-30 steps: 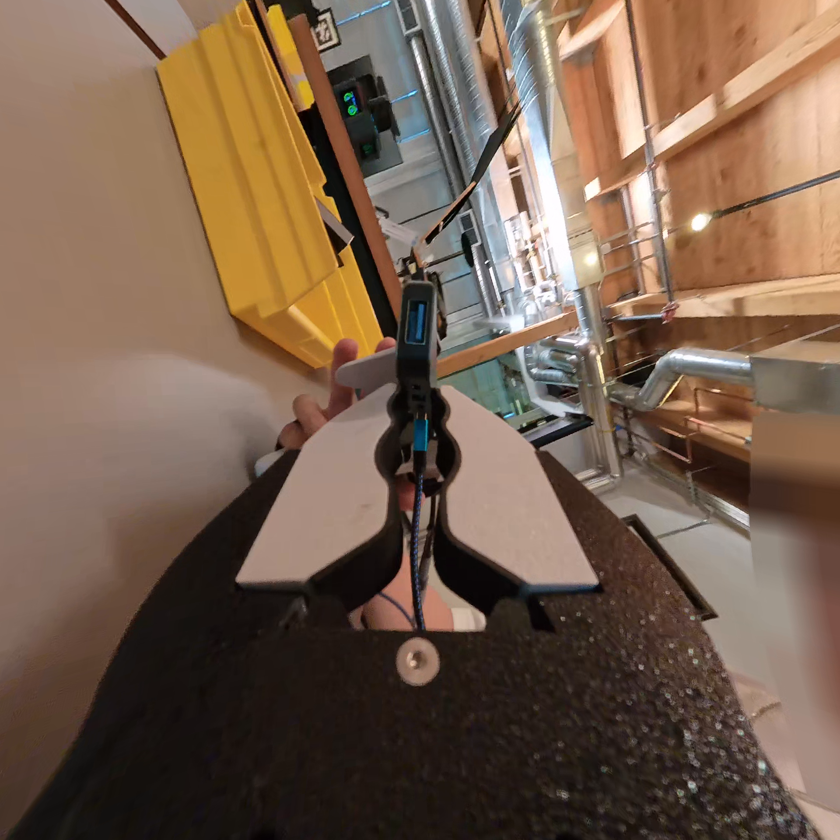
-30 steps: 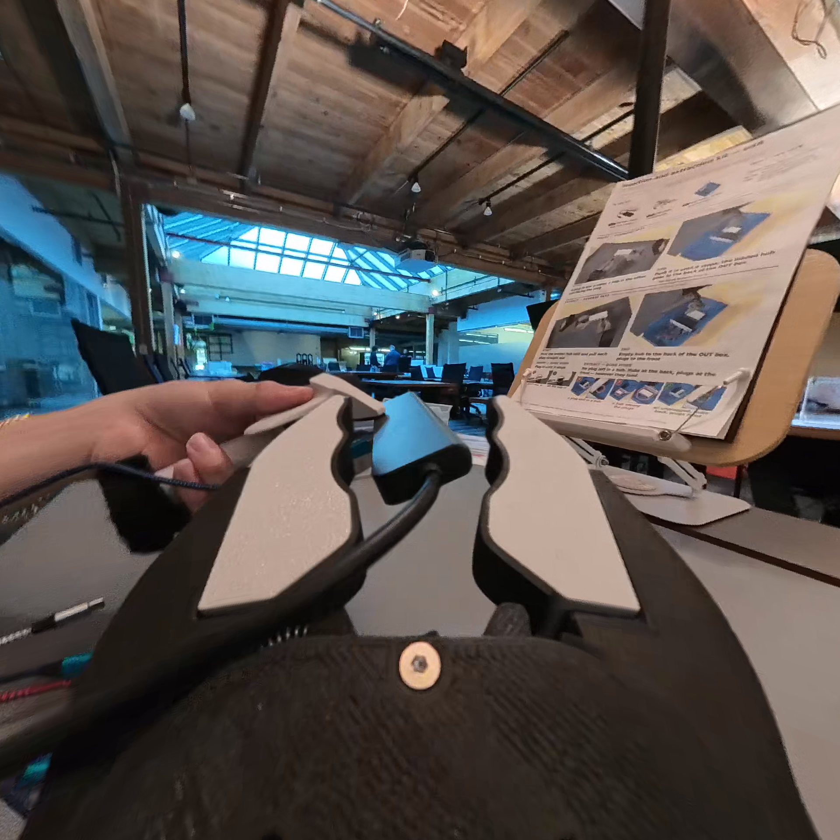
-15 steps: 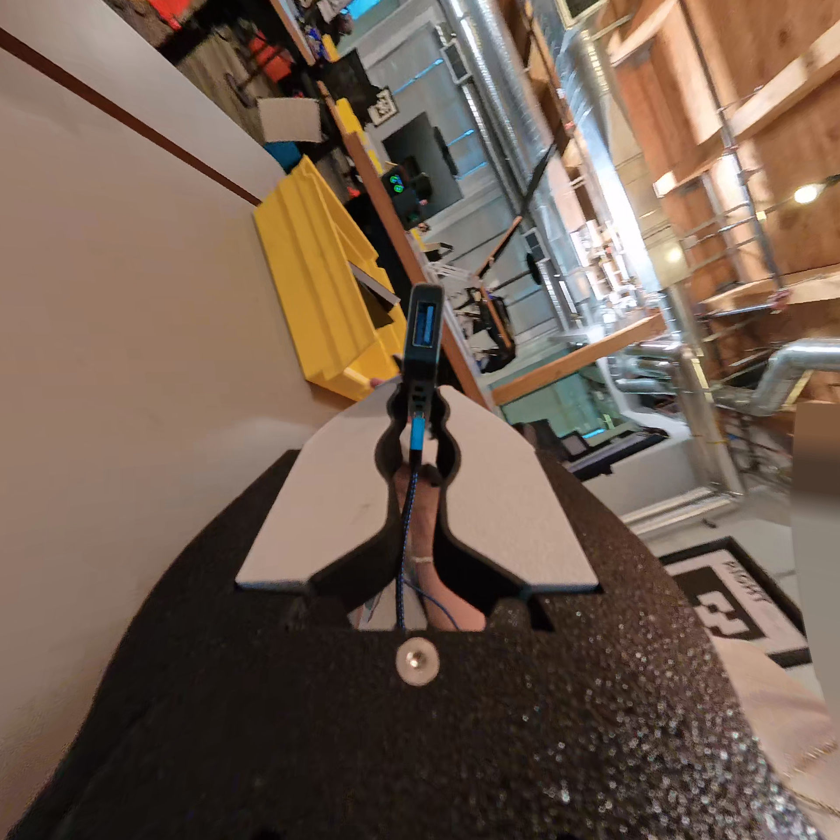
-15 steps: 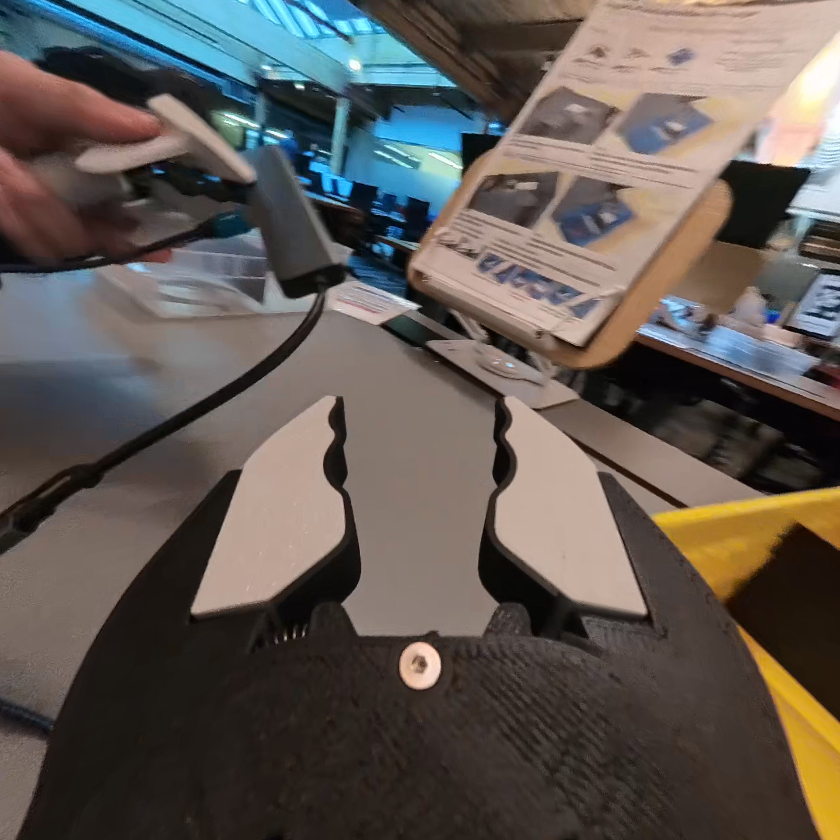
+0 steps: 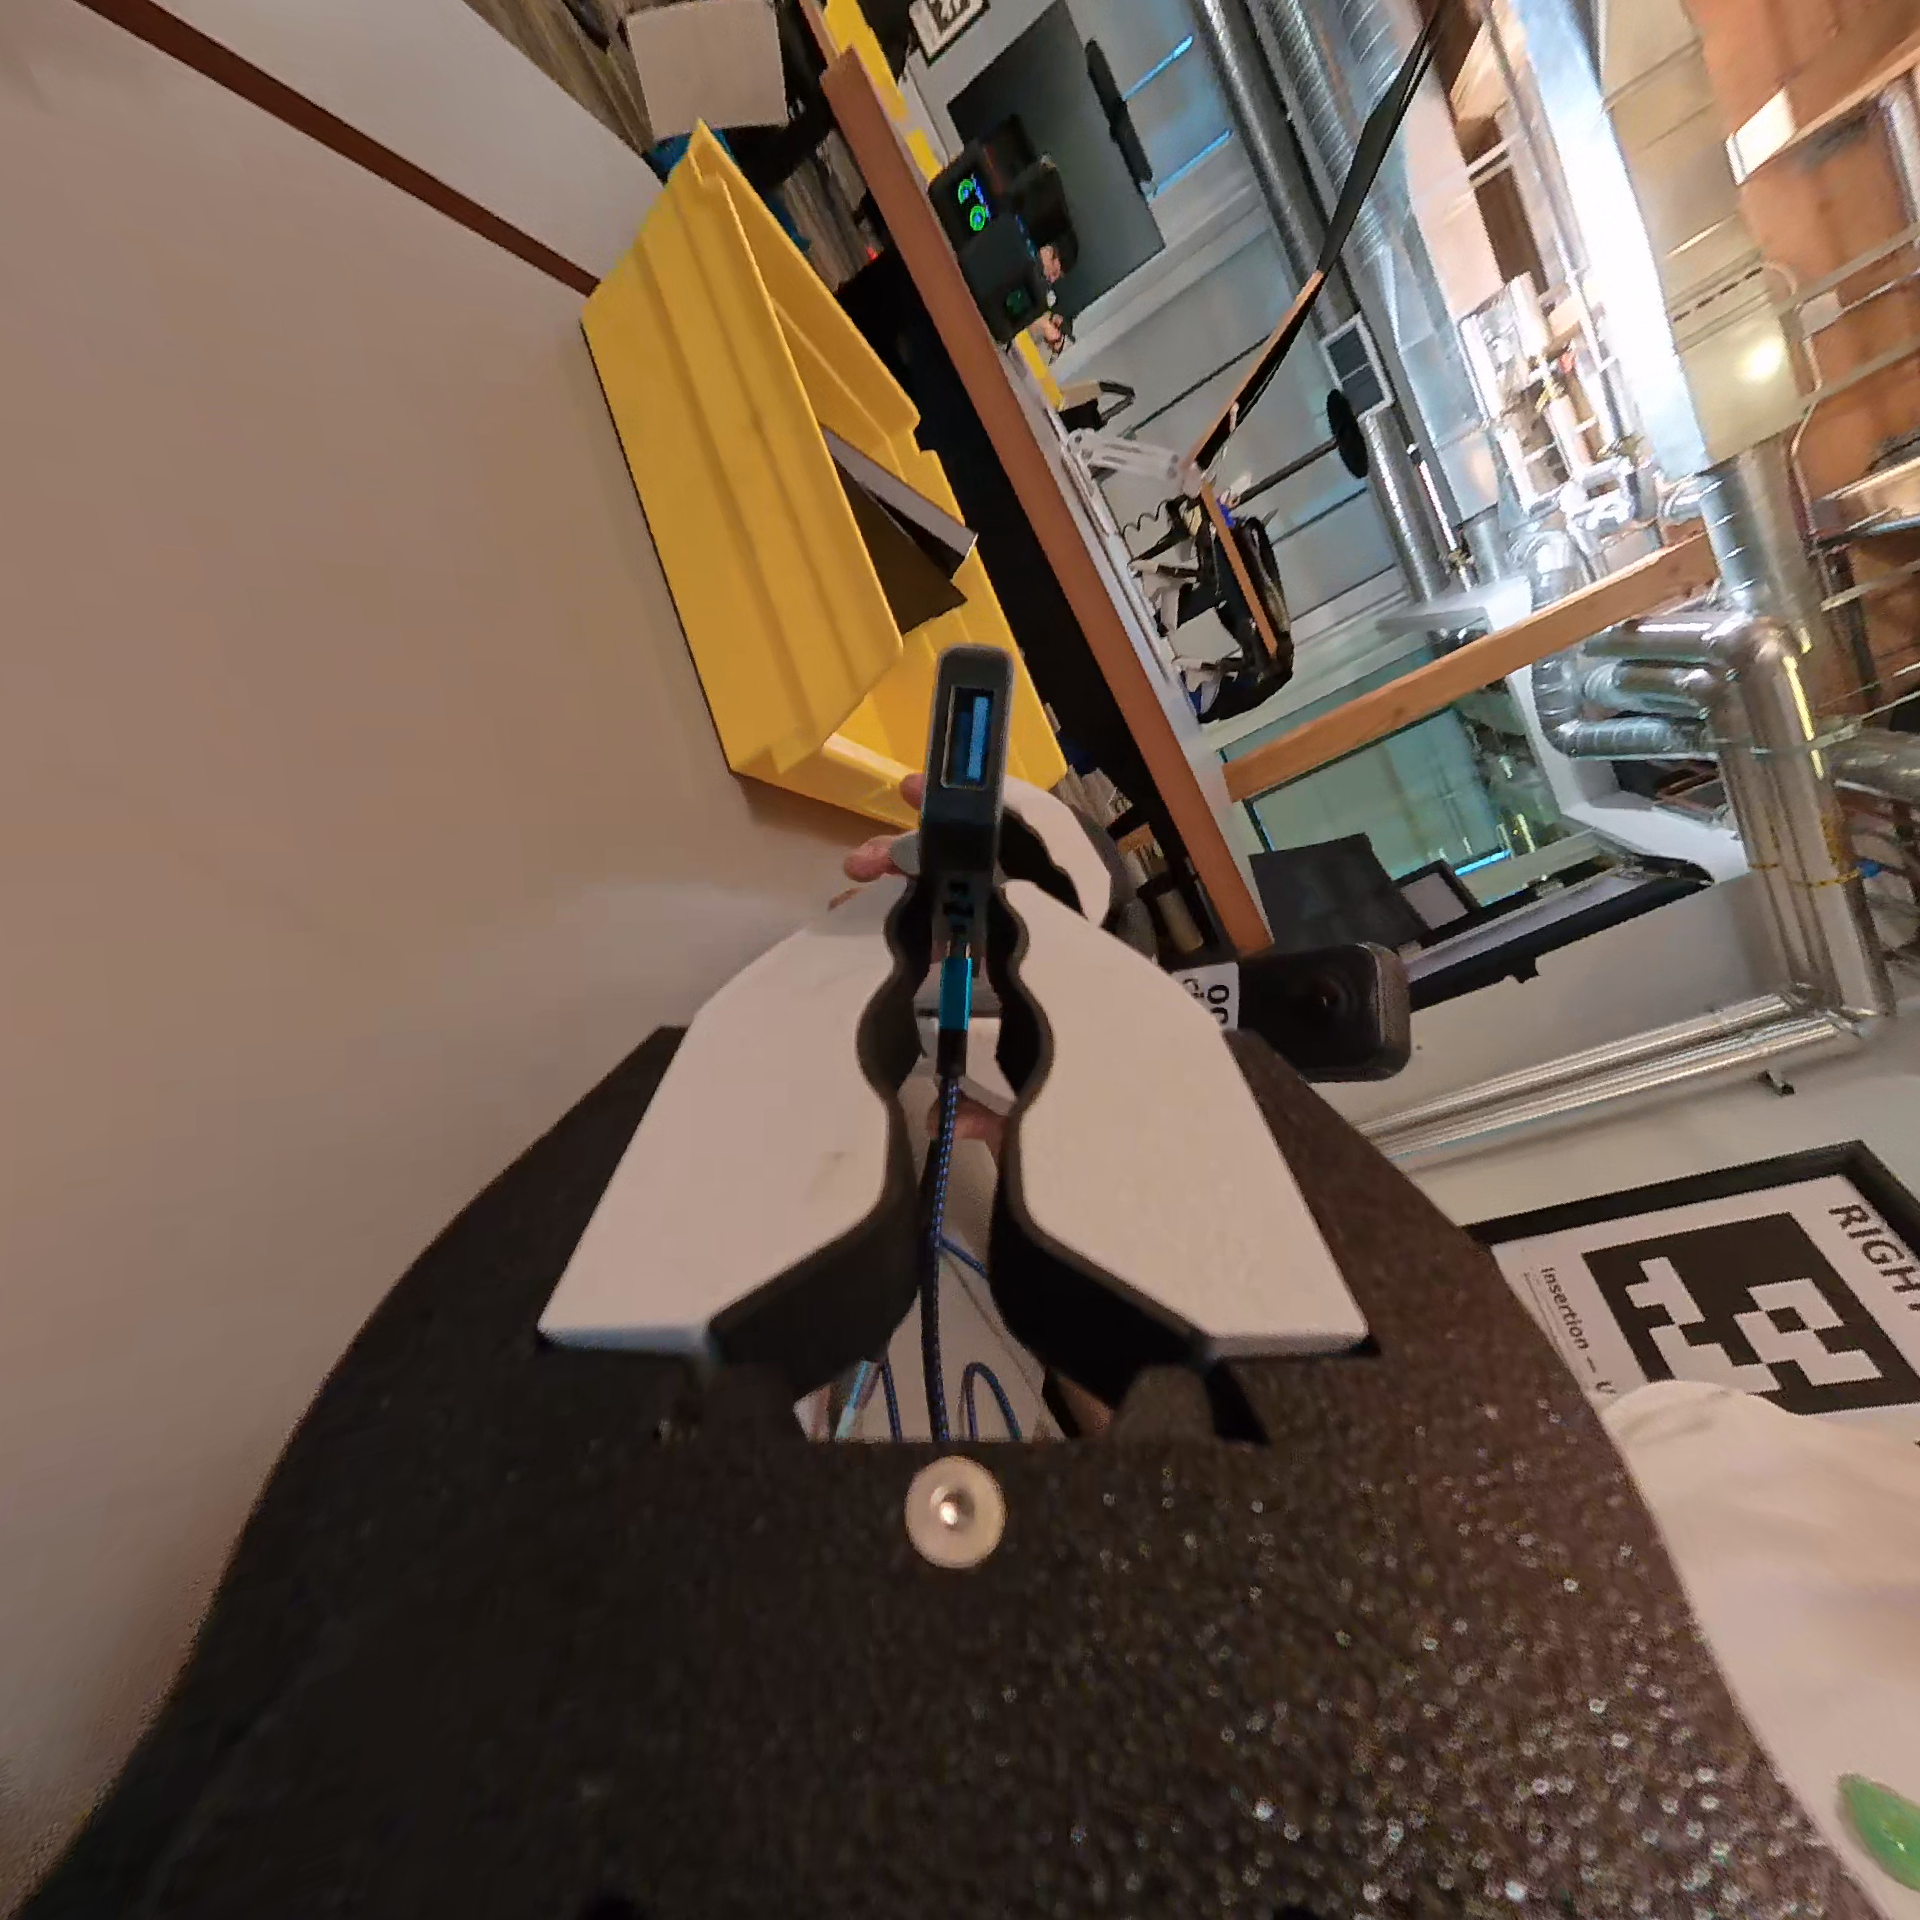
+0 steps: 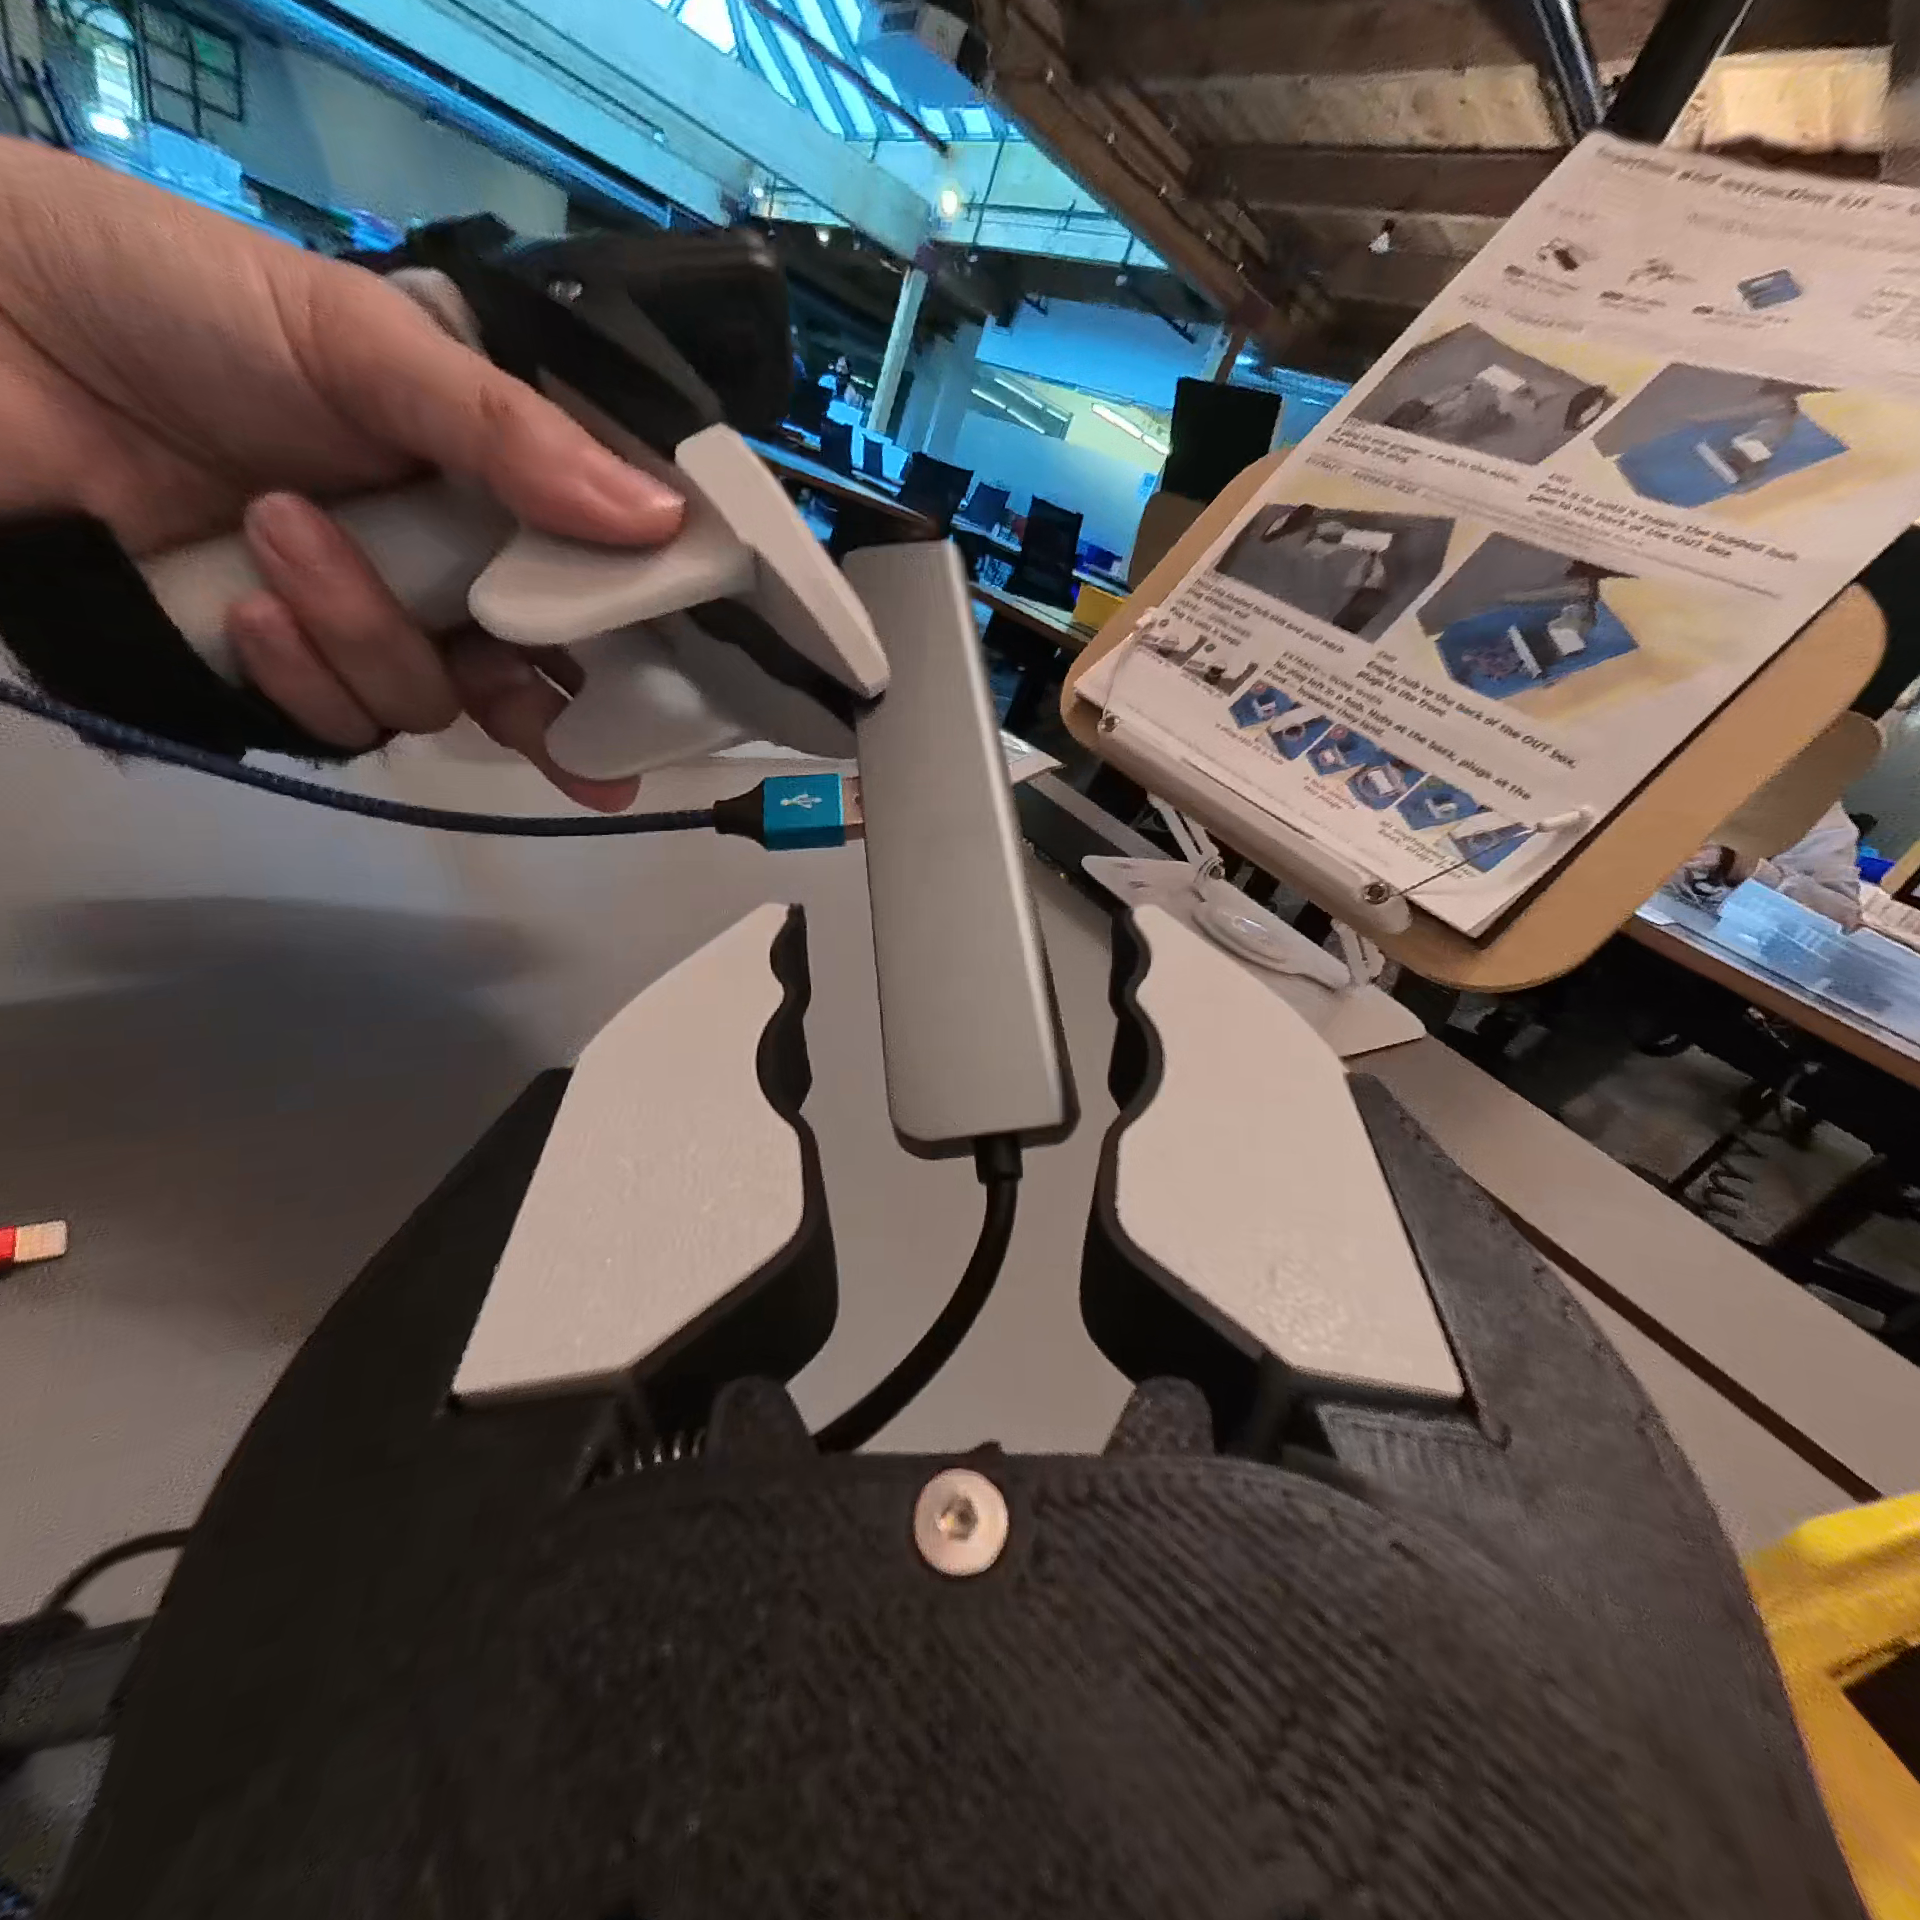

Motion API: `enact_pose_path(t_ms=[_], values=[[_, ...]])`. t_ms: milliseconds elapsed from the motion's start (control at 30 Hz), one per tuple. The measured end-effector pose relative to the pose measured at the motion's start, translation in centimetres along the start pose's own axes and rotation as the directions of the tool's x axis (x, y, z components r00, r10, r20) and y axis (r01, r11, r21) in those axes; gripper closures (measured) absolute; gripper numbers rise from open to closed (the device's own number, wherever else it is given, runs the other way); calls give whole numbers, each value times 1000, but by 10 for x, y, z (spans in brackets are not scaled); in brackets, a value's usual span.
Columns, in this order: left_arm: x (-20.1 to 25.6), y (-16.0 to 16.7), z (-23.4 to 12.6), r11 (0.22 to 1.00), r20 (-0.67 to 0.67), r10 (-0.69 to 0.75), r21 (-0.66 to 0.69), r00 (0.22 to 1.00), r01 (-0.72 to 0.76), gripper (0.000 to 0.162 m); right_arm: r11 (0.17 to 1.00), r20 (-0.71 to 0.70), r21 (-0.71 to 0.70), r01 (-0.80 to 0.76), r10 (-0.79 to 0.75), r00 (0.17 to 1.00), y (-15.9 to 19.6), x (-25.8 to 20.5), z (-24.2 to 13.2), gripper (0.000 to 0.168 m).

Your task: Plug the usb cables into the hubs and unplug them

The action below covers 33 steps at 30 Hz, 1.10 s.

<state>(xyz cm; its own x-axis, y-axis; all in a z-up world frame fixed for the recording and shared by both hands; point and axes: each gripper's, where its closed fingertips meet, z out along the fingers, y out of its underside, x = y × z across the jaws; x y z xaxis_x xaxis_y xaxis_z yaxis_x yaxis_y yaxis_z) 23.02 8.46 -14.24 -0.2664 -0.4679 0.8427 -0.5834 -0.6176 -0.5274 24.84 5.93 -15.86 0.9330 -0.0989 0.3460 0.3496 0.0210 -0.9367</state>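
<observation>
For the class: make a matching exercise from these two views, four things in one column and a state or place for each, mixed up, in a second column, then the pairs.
1. left gripper
2. right gripper
3. blue-tipped USB cable
4. yellow bin

a. open, fingers either side of the hub's lower end
b. resting on the beige table
c. plugged into the hub's side
d. shut on the grey hub

Pairs: 1-d, 2-a, 3-c, 4-b
</observation>
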Motion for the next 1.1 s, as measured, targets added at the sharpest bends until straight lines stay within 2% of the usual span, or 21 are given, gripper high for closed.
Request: enact_pose_path(t_ms=[167, 433, 533, 600, 700, 733, 800, 867, 1100], values=[[-4, 6, 6, 998, 49, 47, -44, 998, -45, 153, 999, 20, 39, -24, 23, 1000, 1, -5, 1, 137], [-11, 4, 8, 987, 135, 146, -88, 980, -135, 152, 982, 12, -38, -187, 187, 982, 16, -8, 8, 138], [-7, 2, 10, 977, 119, 205, -90, 972, -195, 152, 974, -11, -56, -221, 221, 975, 17, -7, 9, 138], [-8, 5, 12, 950, 142, 303, -120, 942, -287, 137, 968, -33, -56, -245, 243, 969, 19, -4, 9, 138], [-25, 24, 10, 873, 240, 461, -292, 854, -390, 122, 967, -90, -50, -248, 243, 966, 20, 7, 5, 138], [-30, 29, 10, 849, 263, 500, -337, 825, -407, 129, 970, -115, -57, -236, 229, 967, 22, 10, 4, 138], [-25, 34, 14, 822, 241, 547, -339, 802, -458, 152, 976, -125, -91, -198, 186, 975, 26, 10, 4, 138], [-24, 35, 15, 818, 245, 554, -339, 796, -465, 157, 978, -136, -76, -194, 182, 974, 23, 10, 4, 138], [-30, 40, 14, 824, 260, 529, -383, 808, -417, 159, 980, -124, -130, -150, 134, 983, 29, 7, 4, 138]])
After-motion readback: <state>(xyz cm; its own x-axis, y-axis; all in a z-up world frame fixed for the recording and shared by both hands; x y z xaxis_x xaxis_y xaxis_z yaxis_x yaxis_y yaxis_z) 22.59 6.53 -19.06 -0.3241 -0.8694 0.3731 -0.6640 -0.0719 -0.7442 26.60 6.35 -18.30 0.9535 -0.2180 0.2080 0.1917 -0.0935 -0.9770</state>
